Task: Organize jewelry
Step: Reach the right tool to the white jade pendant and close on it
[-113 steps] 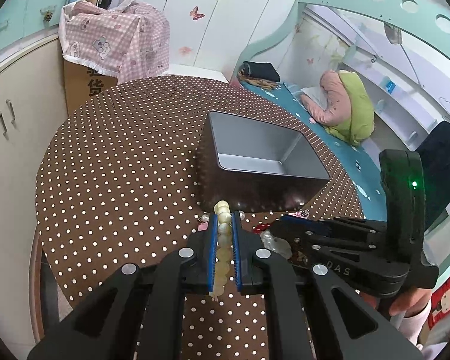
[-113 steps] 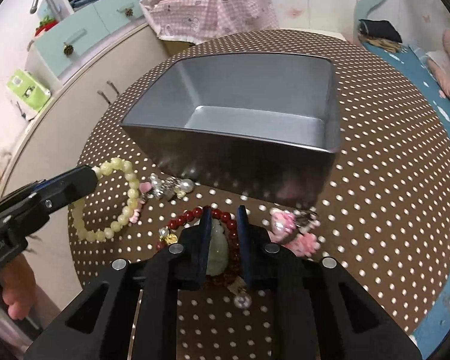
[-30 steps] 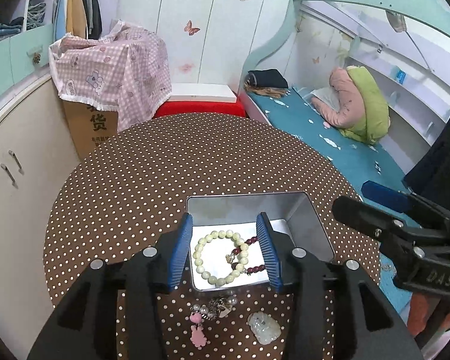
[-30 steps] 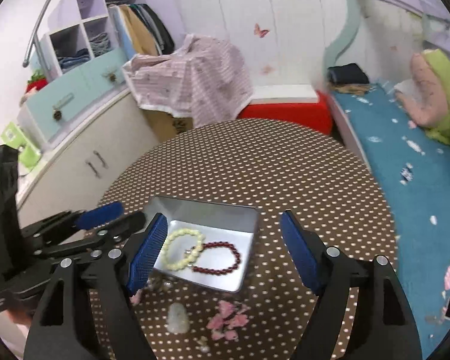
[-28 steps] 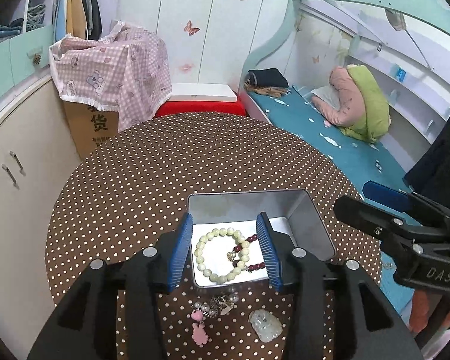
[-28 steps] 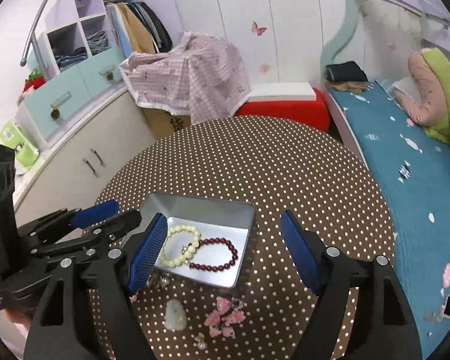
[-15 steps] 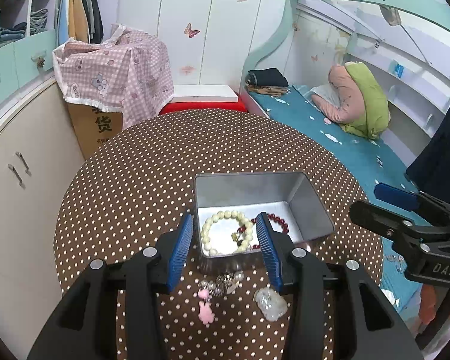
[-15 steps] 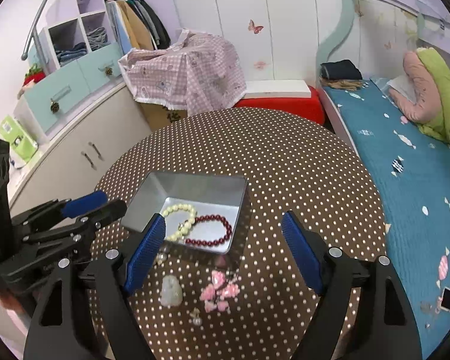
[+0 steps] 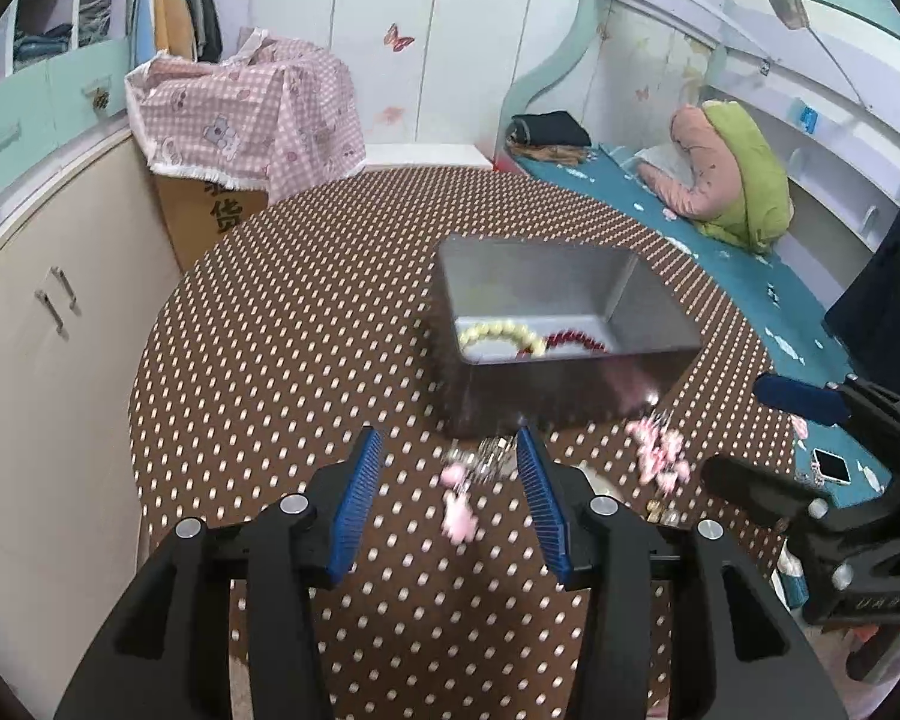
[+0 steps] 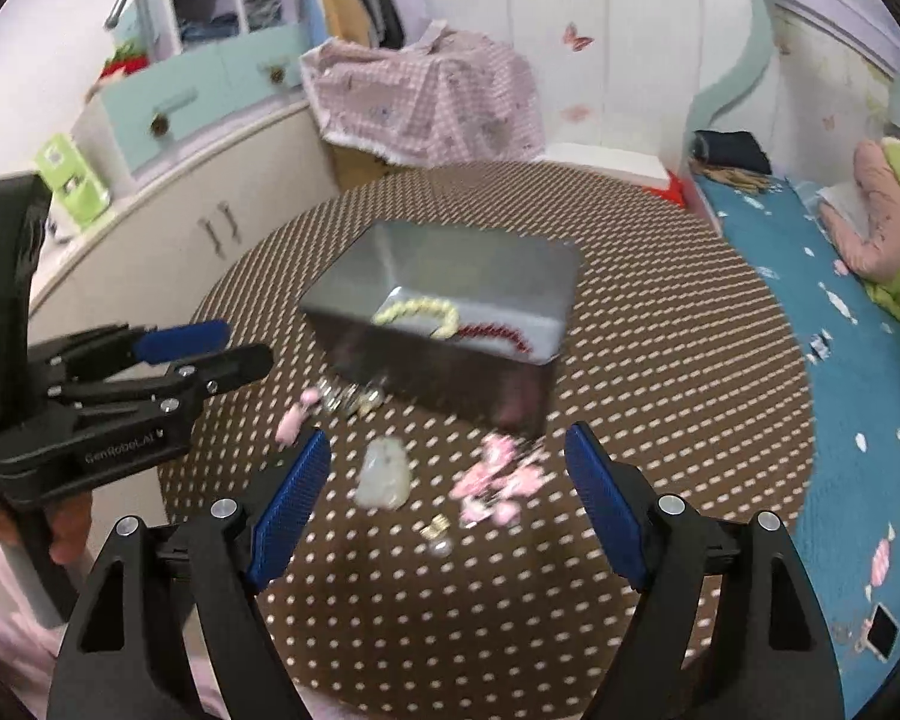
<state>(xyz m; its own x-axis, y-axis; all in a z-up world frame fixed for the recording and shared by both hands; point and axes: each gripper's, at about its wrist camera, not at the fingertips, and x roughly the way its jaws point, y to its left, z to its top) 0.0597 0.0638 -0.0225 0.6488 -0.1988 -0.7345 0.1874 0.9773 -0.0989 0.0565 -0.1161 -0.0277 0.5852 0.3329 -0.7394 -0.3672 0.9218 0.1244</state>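
Bracelets, cream (image 9: 498,333) and red (image 9: 573,341), lie inside the tin (image 9: 654,306). Your left gripper (image 9: 447,501) and right gripper (image 10: 447,495) gape empty before it, over what look like blurred pink trinkets (image 10: 492,489).

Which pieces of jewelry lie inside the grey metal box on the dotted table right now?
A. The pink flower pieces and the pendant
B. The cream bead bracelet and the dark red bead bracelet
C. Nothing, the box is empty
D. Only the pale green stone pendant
B: in the grey metal box lie the cream bead bracelet and the dark red bead bracelet; the pale stone pendant and the pink flower pieces remain on the table.
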